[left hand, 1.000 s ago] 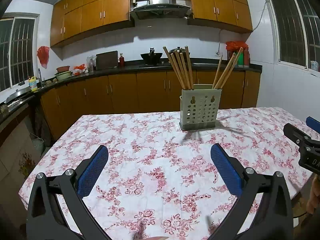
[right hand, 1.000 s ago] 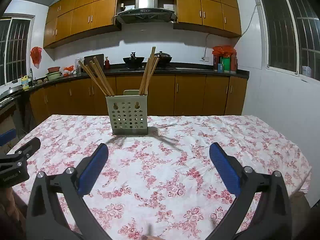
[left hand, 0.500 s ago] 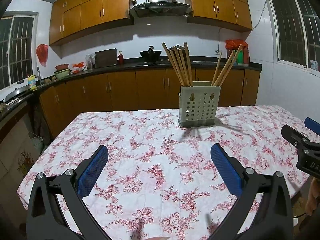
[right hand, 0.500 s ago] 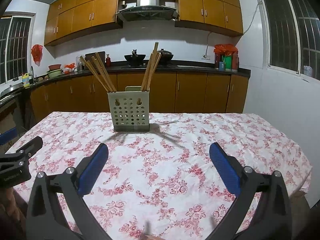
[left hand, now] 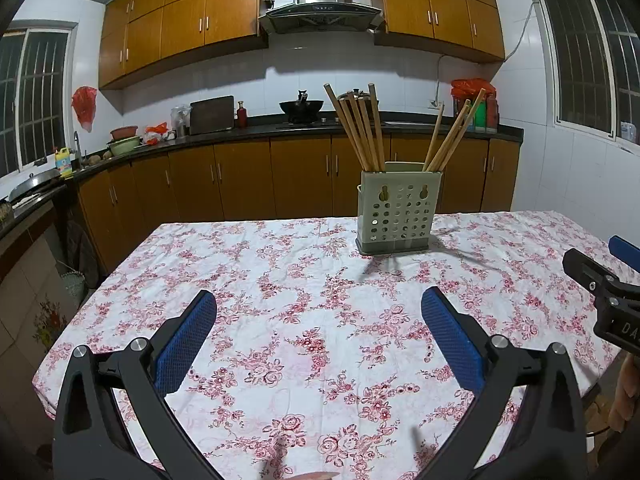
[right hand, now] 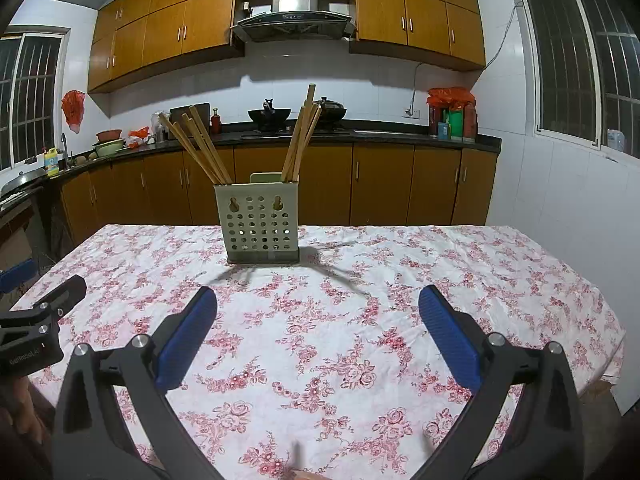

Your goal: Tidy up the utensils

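A pale green perforated utensil holder (left hand: 398, 214) (right hand: 262, 220) stands upright near the far side of the table. Several wooden chopsticks (left hand: 360, 128) (right hand: 200, 146) lean out of its left compartment, and a second bunch of chopsticks (left hand: 452, 136) (right hand: 300, 138) leans out of its right one. My left gripper (left hand: 318, 332) hangs open over the near part of the table with nothing between its blue pads. My right gripper (right hand: 318, 332) is open and empty too, well short of the holder. Each gripper shows at the edge of the other's view.
A floral tablecloth (left hand: 280, 280) covers the table (right hand: 400, 280). Behind it run wooden kitchen cabinets (left hand: 248, 176) and a dark counter with a wok (left hand: 301, 106) and bottles. A tiled wall with a window (right hand: 560, 80) stands to the right. A hand (left hand: 626, 396) shows at the right edge.
Both grippers have drawn back and lifted slightly from the table, so the holder sits a little farther away and higher in each view. Both stay open.
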Available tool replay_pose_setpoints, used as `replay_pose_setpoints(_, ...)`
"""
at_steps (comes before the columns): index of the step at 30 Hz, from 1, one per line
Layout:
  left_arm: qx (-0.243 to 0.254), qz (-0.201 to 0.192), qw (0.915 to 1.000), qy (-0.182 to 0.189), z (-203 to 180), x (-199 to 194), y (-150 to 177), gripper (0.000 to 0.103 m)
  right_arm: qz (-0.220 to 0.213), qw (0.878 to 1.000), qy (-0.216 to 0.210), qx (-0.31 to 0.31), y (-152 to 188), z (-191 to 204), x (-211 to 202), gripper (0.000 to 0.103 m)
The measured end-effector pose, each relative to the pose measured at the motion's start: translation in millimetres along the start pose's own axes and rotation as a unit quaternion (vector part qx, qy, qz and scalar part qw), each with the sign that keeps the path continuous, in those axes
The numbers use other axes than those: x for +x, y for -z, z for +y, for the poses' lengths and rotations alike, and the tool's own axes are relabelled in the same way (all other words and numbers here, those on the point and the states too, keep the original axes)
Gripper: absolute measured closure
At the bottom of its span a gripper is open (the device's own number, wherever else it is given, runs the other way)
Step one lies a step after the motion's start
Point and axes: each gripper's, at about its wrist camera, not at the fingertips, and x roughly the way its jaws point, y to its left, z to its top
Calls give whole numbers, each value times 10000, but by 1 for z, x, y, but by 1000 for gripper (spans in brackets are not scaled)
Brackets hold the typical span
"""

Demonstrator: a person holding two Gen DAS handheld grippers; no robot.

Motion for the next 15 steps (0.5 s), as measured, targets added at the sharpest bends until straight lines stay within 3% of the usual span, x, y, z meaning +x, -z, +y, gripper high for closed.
replay_pose_setpoints(15,-8,2,10000,-3,0,0,0,2,54,9999,-81,24,2,0,3,4)
